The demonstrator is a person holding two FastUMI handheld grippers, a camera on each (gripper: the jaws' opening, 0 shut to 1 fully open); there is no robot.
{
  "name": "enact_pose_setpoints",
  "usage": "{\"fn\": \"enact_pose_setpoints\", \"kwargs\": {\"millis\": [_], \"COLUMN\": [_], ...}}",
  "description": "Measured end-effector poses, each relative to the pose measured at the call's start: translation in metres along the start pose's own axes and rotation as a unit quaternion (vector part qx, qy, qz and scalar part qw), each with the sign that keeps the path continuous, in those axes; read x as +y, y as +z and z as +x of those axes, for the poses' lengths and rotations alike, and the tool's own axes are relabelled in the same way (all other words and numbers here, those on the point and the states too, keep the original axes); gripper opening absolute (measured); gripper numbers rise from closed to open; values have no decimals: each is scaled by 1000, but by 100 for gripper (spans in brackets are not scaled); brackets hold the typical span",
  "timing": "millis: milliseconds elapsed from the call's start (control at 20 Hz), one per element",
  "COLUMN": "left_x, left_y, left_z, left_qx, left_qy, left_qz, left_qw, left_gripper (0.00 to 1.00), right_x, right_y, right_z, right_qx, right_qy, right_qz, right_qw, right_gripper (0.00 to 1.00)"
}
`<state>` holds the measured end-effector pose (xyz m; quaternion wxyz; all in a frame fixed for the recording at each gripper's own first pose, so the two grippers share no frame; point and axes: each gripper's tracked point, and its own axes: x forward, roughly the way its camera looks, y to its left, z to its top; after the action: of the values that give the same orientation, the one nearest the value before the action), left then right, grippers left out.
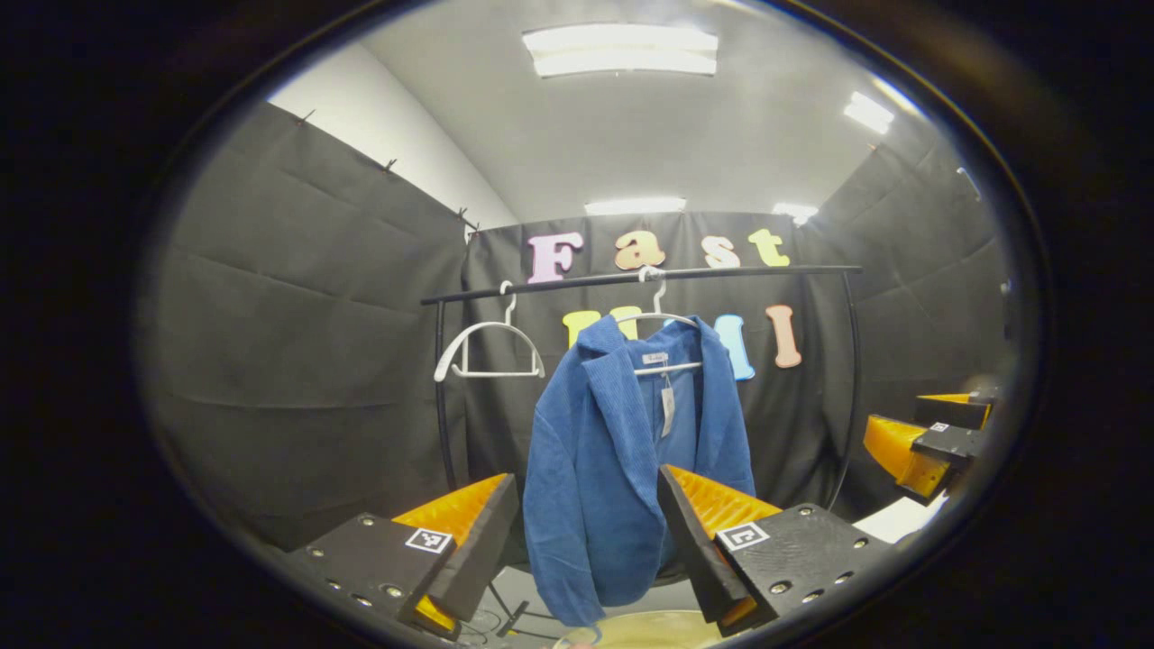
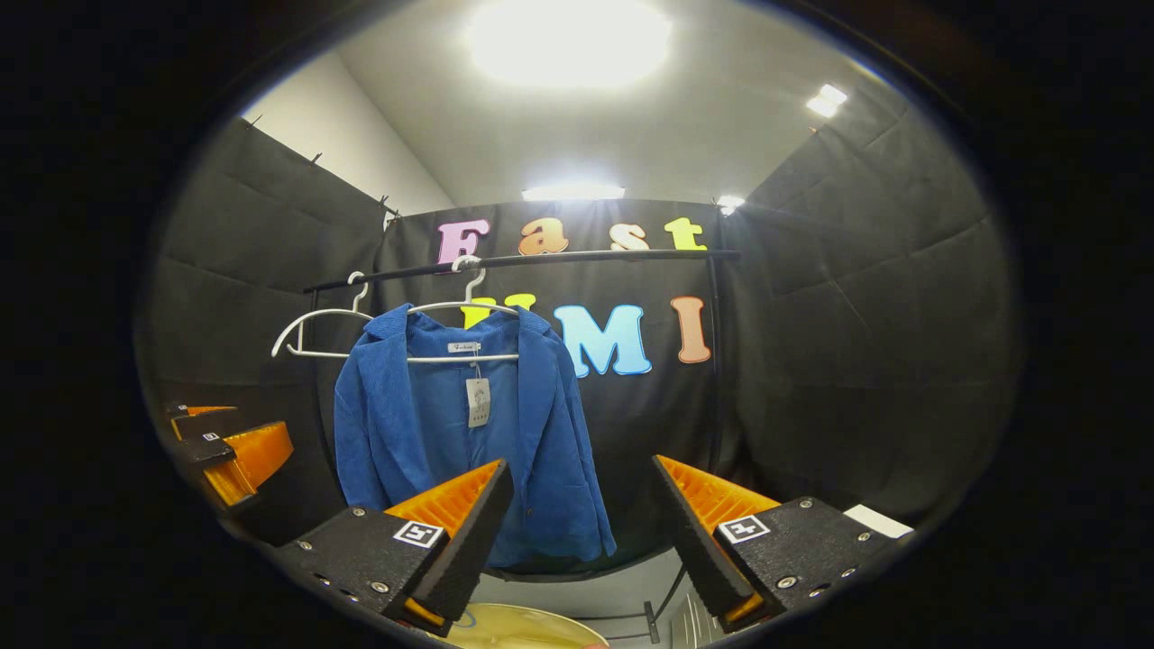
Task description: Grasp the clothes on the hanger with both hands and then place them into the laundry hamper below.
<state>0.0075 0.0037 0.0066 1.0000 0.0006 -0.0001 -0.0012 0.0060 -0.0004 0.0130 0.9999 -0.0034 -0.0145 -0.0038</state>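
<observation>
A blue corduroy jacket (image 1: 613, 451) (image 2: 460, 424) hangs on a white hanger (image 1: 663, 338) (image 2: 464, 306) from a black rail (image 1: 640, 278) (image 2: 523, 261). In the left gripper view my left gripper (image 1: 586, 505) stands open, short of the jacket, its fingers framing the jacket's lower half. In the right gripper view my right gripper (image 2: 581, 505) is open too, pointing just right of the jacket's hem. The rim of a pale yellow hamper (image 1: 649, 631) (image 2: 514, 626) shows below the jacket. The right gripper (image 1: 929, 437) appears at the right edge of the left gripper view, the left gripper (image 2: 225, 446) at the left edge of the right gripper view.
An empty white hanger (image 1: 487, 347) (image 2: 315, 329) hangs on the rail left of the jacket. The rack's black uprights (image 1: 442, 388) (image 2: 717, 361) stand at either end, with its feet (image 2: 649, 622) on the floor. Black cloth walls close the booth.
</observation>
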Motion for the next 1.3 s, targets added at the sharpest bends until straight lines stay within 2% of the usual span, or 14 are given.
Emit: {"fn": "enact_pose_setpoints", "kwargs": {"millis": [50, 300, 350, 400, 750, 800, 850, 900, 950, 1300], "left_x": [-2, -12, -15, -17, -20, -21, -22, -24, -25, -33], "left_y": [4, 18, 18, 20, 37, 39, 40, 42, 41, 40], "left_z": [1, 24, 30, 37, 90, 96, 101, 106, 112, 157], "left_qx": [-2, -13, -14, -14, -33, -34, -36, -37, -37, -36], "left_qy": [0, 6, 7, 10, 40, 43, 47, 50, 53, 75], "left_qz": [0, -4, -6, -5, 7, 9, 11, 13, 14, 10], "left_qw": [1000, 1000, 1000, 1000, 999, 998, 998, 998, 998, 996], "left_gripper": [90, 90, 93, 90, 90, 90, 90, 96, 96, 96], "right_x": [0, 3, 2, 3, 6, 7, 8, 9, 11, 22], "right_y": [2, 13, 16, 18, 33, 36, 38, 40, 41, 46], "right_z": [5, 37, 45, 54, 111, 119, 126, 134, 142, 196], "right_qx": [0, -4, -6, -5, -16, -19, -21, -22, -23, -25], "right_qy": [2, 22, 24, 29, 63, 68, 74, 80, 86, 119], "right_qz": [-1, 15, 17, 20, 31, 33, 34, 35, 37, 67], "right_qw": [1000, 1000, 1000, 999, 997, 997, 996, 996, 995, 990], "right_gripper": [92, 95, 94, 95, 92, 95, 92, 92, 94, 95]}}
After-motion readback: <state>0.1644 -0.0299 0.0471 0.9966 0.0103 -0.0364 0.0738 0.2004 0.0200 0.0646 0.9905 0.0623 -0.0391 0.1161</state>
